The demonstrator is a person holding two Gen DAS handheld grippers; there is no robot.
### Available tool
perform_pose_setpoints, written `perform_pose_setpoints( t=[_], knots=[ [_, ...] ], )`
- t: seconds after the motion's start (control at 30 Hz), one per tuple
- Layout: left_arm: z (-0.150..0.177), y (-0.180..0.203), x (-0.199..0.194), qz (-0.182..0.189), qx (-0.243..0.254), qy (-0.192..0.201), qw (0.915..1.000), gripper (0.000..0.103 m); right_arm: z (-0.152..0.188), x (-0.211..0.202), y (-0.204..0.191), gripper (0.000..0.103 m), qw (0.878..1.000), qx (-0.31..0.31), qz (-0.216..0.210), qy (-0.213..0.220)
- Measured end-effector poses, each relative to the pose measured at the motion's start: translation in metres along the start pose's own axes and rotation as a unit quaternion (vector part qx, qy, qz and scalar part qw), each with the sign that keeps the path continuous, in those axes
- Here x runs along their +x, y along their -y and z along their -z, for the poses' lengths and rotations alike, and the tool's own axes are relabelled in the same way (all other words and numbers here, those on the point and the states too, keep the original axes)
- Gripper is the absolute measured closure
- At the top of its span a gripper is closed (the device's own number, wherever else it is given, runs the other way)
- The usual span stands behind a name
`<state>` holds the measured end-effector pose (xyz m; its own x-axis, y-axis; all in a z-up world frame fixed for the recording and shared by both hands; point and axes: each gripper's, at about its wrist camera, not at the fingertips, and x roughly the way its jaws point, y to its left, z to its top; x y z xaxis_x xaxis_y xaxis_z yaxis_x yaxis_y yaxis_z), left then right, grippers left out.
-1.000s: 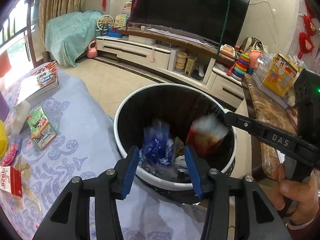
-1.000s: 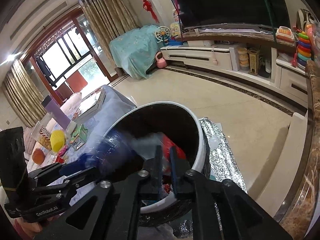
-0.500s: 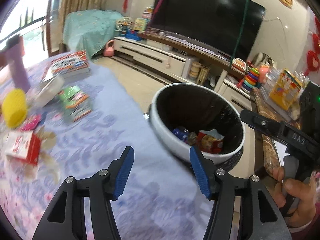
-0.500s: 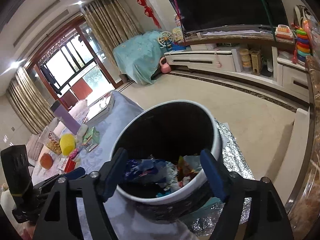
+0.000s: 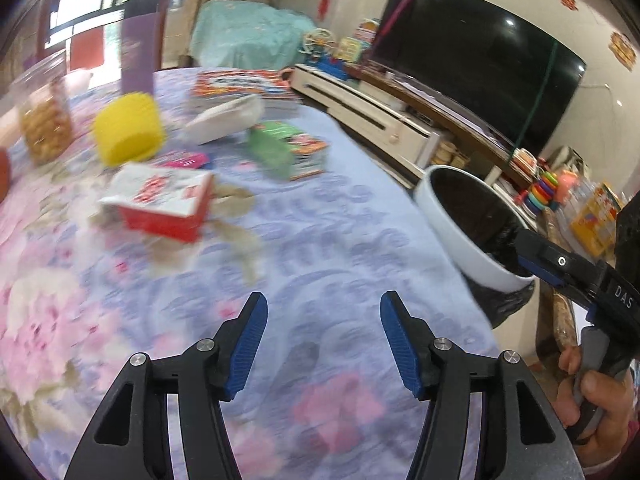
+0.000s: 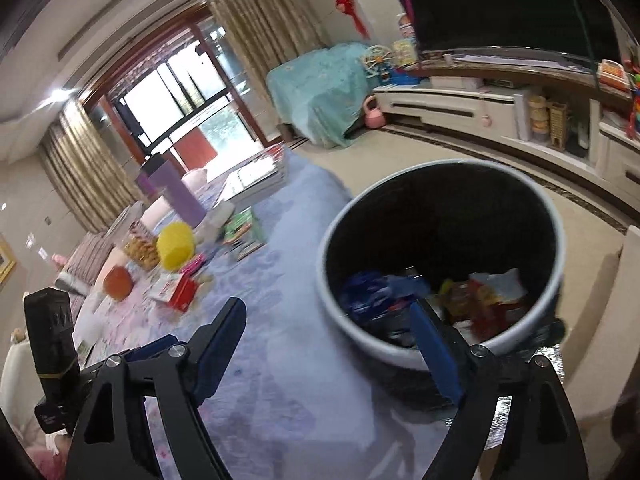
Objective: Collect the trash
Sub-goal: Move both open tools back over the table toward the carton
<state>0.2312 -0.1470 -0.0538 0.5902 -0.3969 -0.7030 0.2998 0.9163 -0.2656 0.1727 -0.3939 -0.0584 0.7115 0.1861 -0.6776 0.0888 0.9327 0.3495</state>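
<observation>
The white trash bin [image 6: 340, 320] with a black liner stands at the table's edge and holds blue and red wrappers [image 6: 376, 292]. It also shows in the left wrist view [image 5: 452, 236]. My left gripper [image 5: 322, 344] is open and empty over the floral tablecloth. My right gripper [image 6: 328, 344] is open and empty just in front of the bin; it also shows at the right of the left wrist view. On the table lie a red-and-white carton [image 5: 160, 200], a green packet [image 5: 288, 152], a pink wrapper [image 5: 184, 160] and crumpled beige paper [image 5: 236, 232].
A yellow cup [image 5: 128, 132], a cookie jar [image 5: 44, 120], a purple bottle [image 5: 138, 56], a white dish [image 5: 226, 120] and books [image 5: 244, 84] stand farther back on the table. A TV unit [image 5: 384, 120] lines the wall.
Both grippers let their wrappers drop into the bin and opened. My left gripper swung left, away from the bin, over the table. The right gripper drew back a little.
</observation>
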Motion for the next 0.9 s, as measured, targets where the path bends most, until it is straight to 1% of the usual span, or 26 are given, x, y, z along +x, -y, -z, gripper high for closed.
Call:
perform_pose_setpoints(
  t=[0.2,0.47,0.57,0.7,0.77,0.9],
  knots=[
    [0.01,-0.041,-0.023,-0.025,-0.041,0.006,0.9989,0.045,0.012,0.02,-0.034,0.017,0.999,-0.028,-0.028,-0.026],
    [0.019,-0.088,-0.044,-0.056,-0.09,0.011,0.9943,0.045,0.023,0.043,-0.073,0.016,0.994,-0.065,-0.063,-0.053],
    [0.014,-0.09,-0.043,-0.06,-0.095,0.013,0.9936,0.045,0.024,0.049,-0.079,0.016,0.994,-0.067,-0.068,-0.056],
    [-0.001,-0.08,-0.032,-0.06,-0.085,0.016,0.9944,0.039,0.023,0.051,-0.082,0.016,0.994,-0.061,-0.07,-0.054],
    [-0.01,-0.074,-0.022,-0.057,-0.077,0.015,0.9953,0.037,0.022,0.052,-0.082,0.016,0.994,-0.06,-0.069,-0.053],
    [-0.03,-0.067,0.009,-0.074,-0.066,0.004,0.9951,0.037,0.017,0.051,-0.078,0.016,0.995,-0.05,-0.07,-0.048]
  ],
)
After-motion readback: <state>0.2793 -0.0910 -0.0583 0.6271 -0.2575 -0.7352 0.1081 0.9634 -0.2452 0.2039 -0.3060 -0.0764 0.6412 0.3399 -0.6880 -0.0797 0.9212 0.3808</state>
